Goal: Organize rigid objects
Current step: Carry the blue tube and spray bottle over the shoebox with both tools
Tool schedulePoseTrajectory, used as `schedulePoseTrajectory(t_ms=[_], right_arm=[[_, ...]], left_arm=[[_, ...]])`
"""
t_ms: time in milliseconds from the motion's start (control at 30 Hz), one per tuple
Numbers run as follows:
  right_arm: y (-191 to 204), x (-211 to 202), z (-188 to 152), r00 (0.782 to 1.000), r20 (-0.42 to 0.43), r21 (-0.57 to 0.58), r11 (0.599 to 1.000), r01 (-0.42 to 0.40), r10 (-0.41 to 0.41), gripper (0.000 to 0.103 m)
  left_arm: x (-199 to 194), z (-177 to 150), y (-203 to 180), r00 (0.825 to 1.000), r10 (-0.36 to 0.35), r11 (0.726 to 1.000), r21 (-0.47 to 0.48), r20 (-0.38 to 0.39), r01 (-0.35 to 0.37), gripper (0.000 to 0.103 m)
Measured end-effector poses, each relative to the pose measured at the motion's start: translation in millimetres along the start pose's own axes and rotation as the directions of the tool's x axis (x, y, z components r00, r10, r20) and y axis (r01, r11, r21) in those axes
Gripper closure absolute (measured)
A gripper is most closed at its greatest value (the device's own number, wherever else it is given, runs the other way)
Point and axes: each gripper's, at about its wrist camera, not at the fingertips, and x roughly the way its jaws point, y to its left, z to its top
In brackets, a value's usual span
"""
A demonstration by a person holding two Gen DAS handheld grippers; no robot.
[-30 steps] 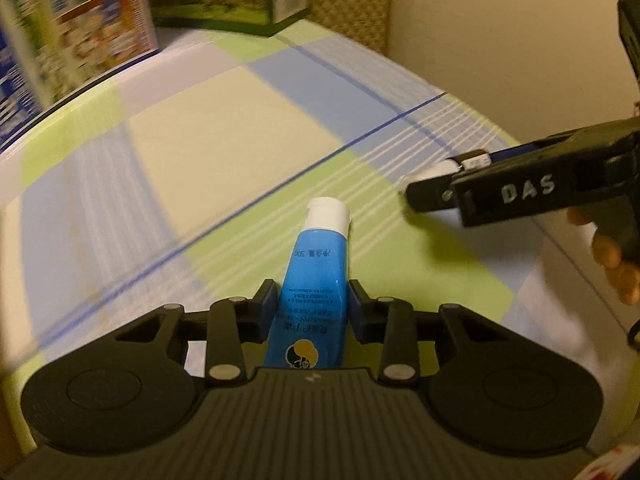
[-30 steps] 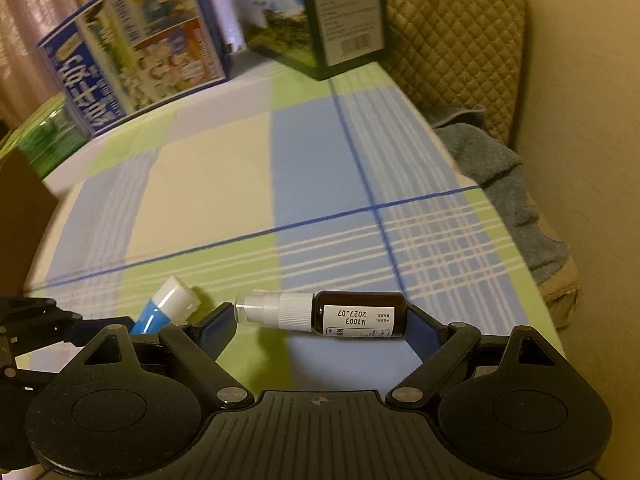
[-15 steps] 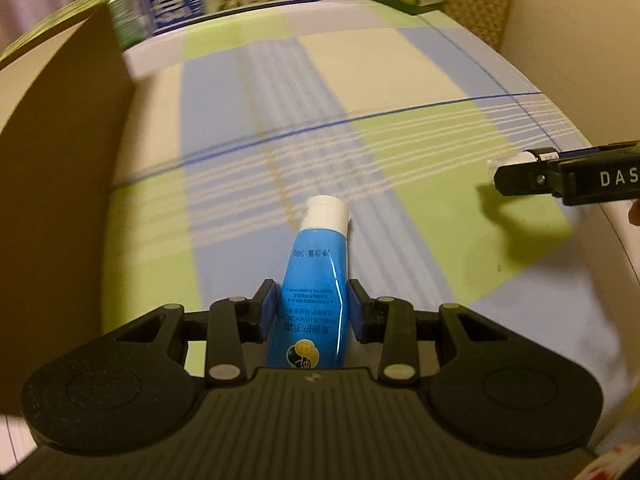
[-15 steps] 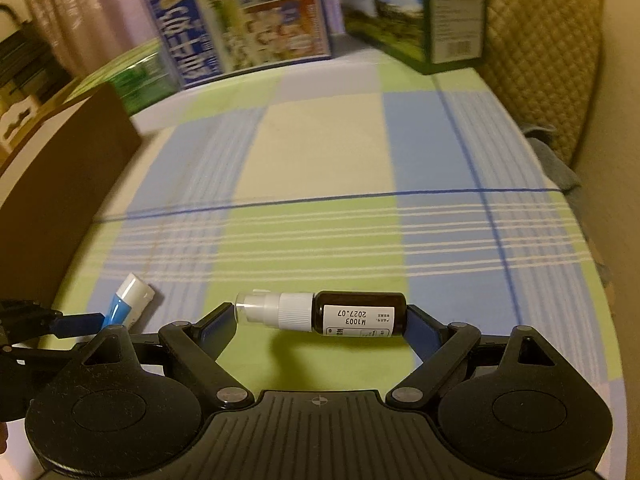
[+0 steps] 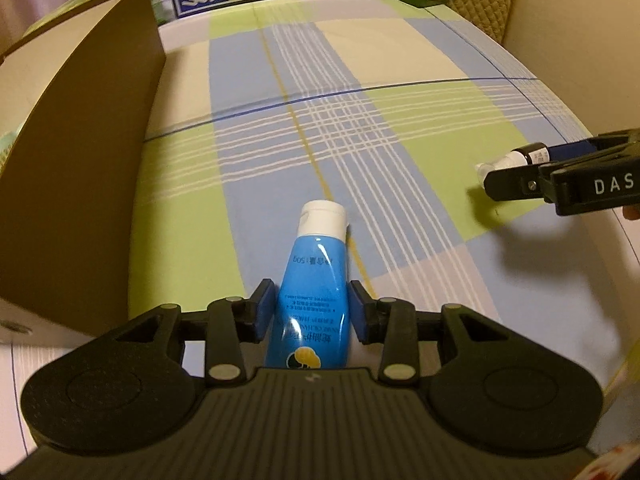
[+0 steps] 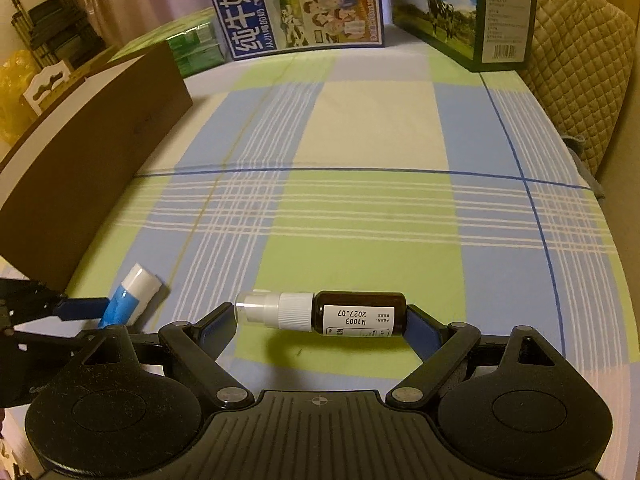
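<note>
My left gripper (image 5: 312,312) is shut on a blue tube with a white cap (image 5: 314,280), held lengthwise above the checked cloth; the tube also shows in the right wrist view (image 6: 132,296). My right gripper (image 6: 320,320) is shut on a dark spray bottle with a clear cap (image 6: 340,314), held crosswise end to end between the fingers. The bottle and right gripper also show in the left wrist view (image 5: 520,158) at the right edge. A brown cardboard box (image 5: 80,160) stands to the left of both grippers.
A checked blue, green and cream cloth (image 6: 360,140) covers the table. A blue milk carton box (image 6: 296,4), a dark green box (image 6: 480,12) and green packs (image 6: 192,48) stand at the far edge. A quilted cushion (image 6: 580,60) is far right.
Both grippers have swung left with their objects still held. The brown box has come into view on the left, and the far boxes now sit centred at the top.
</note>
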Motion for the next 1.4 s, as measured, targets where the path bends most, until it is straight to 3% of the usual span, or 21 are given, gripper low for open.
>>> schedulePoseTrajectory(t_ms=[333,867,1400], right_arm=[[8,-14,-7,1.0,0.015,-0.002,1.0,0.012,-0.012,0.017],[55,-33,5,0.995,0.079,-0.086,0.995,-0.057,0.064,0.017],[129,-50,42,0.966,0.152,-0.225,0.959,-0.174,0.21,0.017]], left_arm=[[-10,-2,-5,0.999,-0.016,1.0,-0.007,0.029,0.016,0.07],[-80,6,16,0.989,-0.018,0.996,-0.086,0.144,0.03,0.07],[-144,12,79,0.972,0.087,0.975,-0.219,0.218,-0.038,0.07]])
